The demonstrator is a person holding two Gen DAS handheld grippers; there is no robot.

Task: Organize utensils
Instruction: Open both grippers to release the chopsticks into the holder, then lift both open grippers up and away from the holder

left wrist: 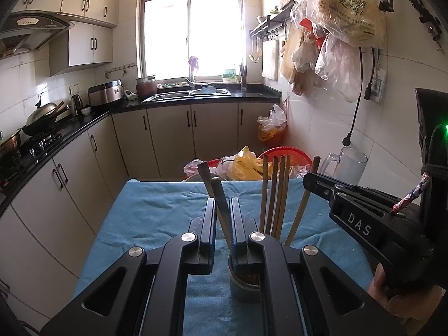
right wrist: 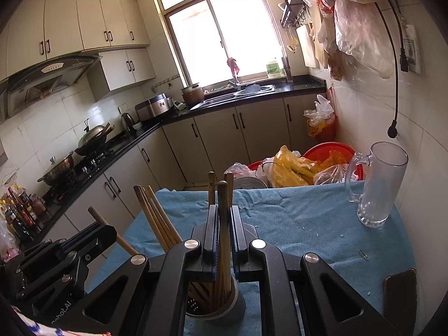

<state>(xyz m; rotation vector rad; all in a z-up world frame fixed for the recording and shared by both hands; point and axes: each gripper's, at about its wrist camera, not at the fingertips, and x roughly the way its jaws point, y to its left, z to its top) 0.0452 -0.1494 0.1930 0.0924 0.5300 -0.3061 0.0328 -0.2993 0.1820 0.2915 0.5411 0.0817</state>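
My left hand-held gripper (left wrist: 223, 231) hides most of the holder (left wrist: 245, 287), so I can't see the chopsticks' (left wrist: 275, 196) lower ends. The dark phone-like slab (right wrist: 399, 298) is cut off at frame edge. Bag print (left wrist: 353, 1) unreadable.

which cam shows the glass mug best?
Right wrist view: the glass mug stands whole on the blue cloth, handle to base, unobstructed. Left wrist view shows only its upper part; the right gripper hides its base.
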